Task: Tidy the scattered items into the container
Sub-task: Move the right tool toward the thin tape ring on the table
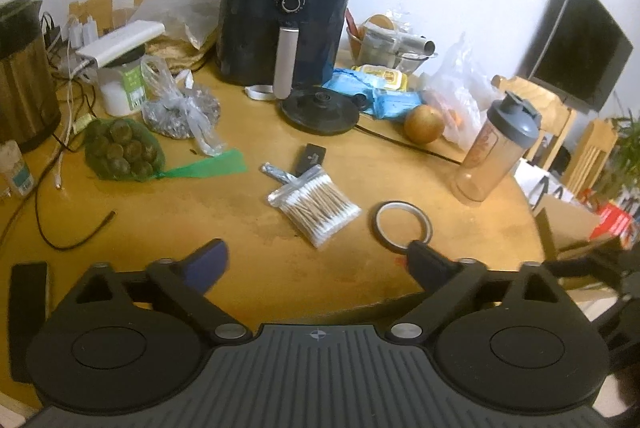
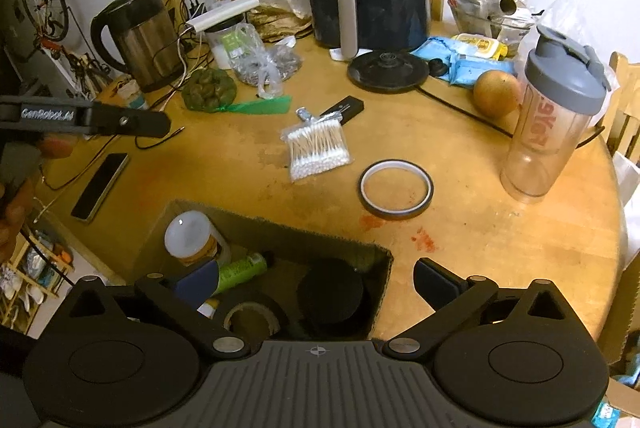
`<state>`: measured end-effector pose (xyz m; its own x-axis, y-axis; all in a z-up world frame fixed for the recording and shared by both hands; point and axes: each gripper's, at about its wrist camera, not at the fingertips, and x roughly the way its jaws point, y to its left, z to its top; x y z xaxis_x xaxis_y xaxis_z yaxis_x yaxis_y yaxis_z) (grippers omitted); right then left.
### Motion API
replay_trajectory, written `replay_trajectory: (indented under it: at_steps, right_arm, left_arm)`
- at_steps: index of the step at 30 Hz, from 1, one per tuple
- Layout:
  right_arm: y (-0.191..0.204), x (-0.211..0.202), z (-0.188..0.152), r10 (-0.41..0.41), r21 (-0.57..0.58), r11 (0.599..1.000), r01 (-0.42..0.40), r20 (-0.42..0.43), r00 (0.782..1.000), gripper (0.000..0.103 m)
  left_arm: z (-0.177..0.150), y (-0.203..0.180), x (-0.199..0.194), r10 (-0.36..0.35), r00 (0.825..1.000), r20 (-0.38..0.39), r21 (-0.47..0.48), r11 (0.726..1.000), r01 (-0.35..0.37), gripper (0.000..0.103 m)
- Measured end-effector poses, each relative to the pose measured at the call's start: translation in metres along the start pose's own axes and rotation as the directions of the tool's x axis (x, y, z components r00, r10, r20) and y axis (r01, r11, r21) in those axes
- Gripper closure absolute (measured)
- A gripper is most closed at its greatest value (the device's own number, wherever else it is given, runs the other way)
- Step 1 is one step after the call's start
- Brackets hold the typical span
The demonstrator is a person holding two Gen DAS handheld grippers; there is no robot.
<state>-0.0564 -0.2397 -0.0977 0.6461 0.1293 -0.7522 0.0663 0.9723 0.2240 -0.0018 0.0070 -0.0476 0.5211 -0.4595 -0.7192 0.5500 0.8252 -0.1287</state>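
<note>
Bottles and tape rolls already lay in our cardboard box [image 2: 384, 268] at the near edge; cotton swabs [image 2: 316, 148] and tape ring [image 2: 394, 194] remained on the worktop [image 2: 480, 228], both jaws wide, empty.

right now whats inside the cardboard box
In the box: a white-capped bottle, a green tube, a tape roll and a black round thing. The gripper hides the near part.
</note>
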Motion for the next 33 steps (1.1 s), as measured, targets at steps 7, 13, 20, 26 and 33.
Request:
replay_trajectory:
  at_steps: [7, 13, 20, 26, 33]
  right_arm:
    - [0.006, -0.002, 0.01, -0.075, -0.025, 0.997, 0.077, 0.054, 0.996, 0.0]
    - [0.006, -0.003, 0.017, -0.152, -0.091, 0.983, 0.159, 0.079, 0.985, 0.0]
    - [-0.012, -0.01, 0.026, -0.178, -0.039, 0.983, 0.182, 0.089, 0.98, 0.0]
    - [-0.015, -0.009, 0.027, -0.33, -0.121, 0.931, 0.345, 0.125, 0.936, 0.0]
    - [-0.03, -0.002, 0.037, -0.329, -0.14, 0.925, 0.353, 0.17, 0.929, 0.0]
  left_arm:
    - [-0.002, 0.001, -0.001, -0.011, 1.0, 0.009, 0.063, 0.998, 0.01, 0.0]
    - [-0.003, 0.001, 0.0, -0.001, 1.0, -0.016, 0.096, 0.995, 0.003, 0.0]
    - [0.001, -0.001, 0.006, 0.016, 0.999, -0.032, 0.111, 0.994, -0.012, 0.0]
    - [0.0, -0.008, 0.007, 0.055, 0.998, -0.032, 0.151, 0.987, -0.049, 0.0]
    - [0.004, -0.012, 0.008, 0.109, 0.994, -0.029, 0.14, 0.985, -0.104, 0.0]
